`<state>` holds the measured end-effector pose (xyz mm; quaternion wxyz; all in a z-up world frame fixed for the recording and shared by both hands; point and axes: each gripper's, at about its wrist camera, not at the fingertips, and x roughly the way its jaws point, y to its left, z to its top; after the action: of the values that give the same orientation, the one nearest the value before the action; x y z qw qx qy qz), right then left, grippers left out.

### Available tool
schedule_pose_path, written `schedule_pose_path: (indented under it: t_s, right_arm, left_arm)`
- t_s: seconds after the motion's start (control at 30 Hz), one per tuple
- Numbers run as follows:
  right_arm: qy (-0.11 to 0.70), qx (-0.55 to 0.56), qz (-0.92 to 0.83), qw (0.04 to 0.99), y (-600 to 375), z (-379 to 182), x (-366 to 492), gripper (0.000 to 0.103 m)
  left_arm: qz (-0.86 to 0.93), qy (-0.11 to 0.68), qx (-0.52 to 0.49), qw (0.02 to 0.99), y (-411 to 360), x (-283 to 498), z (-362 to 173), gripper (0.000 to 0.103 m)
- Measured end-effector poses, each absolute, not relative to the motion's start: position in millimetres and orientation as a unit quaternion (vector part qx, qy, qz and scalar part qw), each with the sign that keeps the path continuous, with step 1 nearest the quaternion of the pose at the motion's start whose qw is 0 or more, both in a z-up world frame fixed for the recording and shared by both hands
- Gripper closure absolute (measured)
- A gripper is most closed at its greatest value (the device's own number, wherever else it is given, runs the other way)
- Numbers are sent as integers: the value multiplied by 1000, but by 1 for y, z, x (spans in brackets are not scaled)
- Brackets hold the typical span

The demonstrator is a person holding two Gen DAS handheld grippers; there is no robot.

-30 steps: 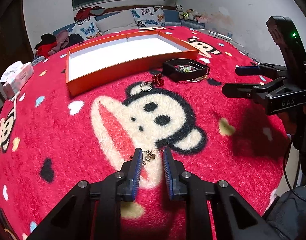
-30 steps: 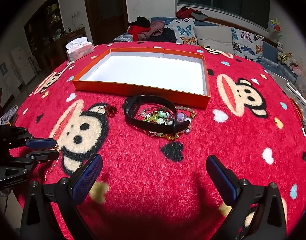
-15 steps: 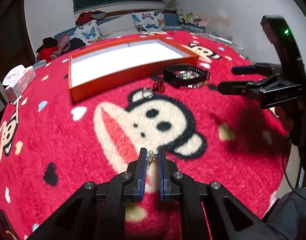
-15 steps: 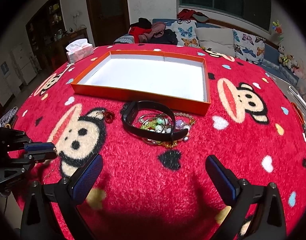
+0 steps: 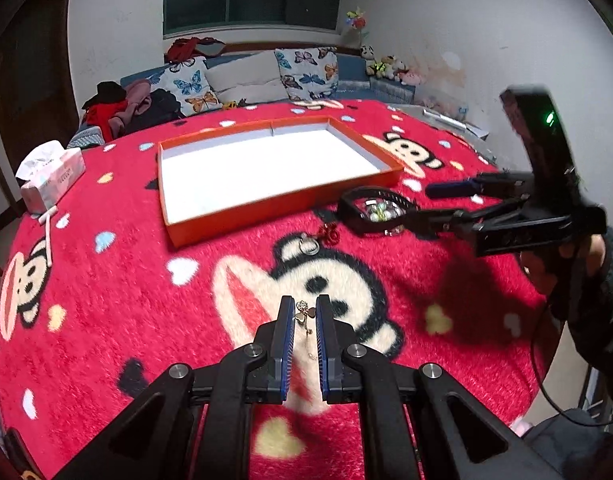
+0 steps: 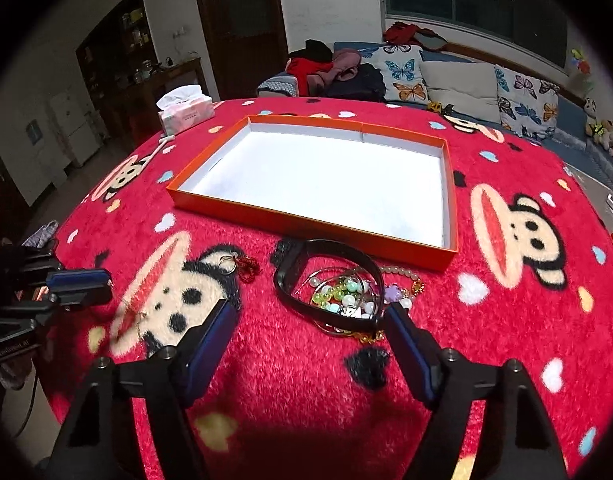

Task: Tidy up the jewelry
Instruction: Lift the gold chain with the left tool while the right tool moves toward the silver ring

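The left hand-held gripper [image 5: 304,312] is pinched narrow on a thin gold necklace [image 5: 305,314], its small clover charm caught between the blue pads while the fine chain hangs down between them, above the red blanket [image 5: 106,300] that covers the desk. Ahead of it lies open blanket with a cartoon monkey face, then a small ring with a red charm [image 5: 320,239], and beyond that the near edge of the orange tray [image 5: 242,216], whose white floor is bare. The way from this gripper to the tray's front wall is unobstructed.

The right hand-held gripper [image 6: 306,316] is spread wide, holding nothing, its two fingers reaching either side of the black band [image 6: 326,276] that lies just in front of it. Inside and around the band's loop sits a heap of beads and bracelets [image 6: 342,296], with a pearl string [image 6: 402,274] trailing toward the tray's near right corner. The band lies close to the tray's front wall but apart from it. A tissue box [image 6: 185,109] stands past the tray's far left corner, near the desk's rim. To the right of this gripper the blanket runs open to the edge.
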<state>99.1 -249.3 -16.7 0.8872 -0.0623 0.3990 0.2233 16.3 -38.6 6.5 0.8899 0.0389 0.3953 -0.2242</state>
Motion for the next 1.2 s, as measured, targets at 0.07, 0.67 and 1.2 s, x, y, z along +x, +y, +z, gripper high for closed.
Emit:
schedule_pose_path:
  t_s: [0.07, 0.67, 1.2]
  right_arm:
    - [409, -60, 217, 884, -252, -21, 103, 24]
    - [426, -70, 231, 872, -260, -27, 117, 29]
    - [442, -98, 253, 855, -268, -33, 127, 28]
  left_arm:
    - [-221, 391, 33, 893, -34, 18, 11, 93]
    - [-212, 351, 27, 912, -25, 32, 64, 93]
    - [-218, 329, 36, 918, -38, 62, 97, 93]
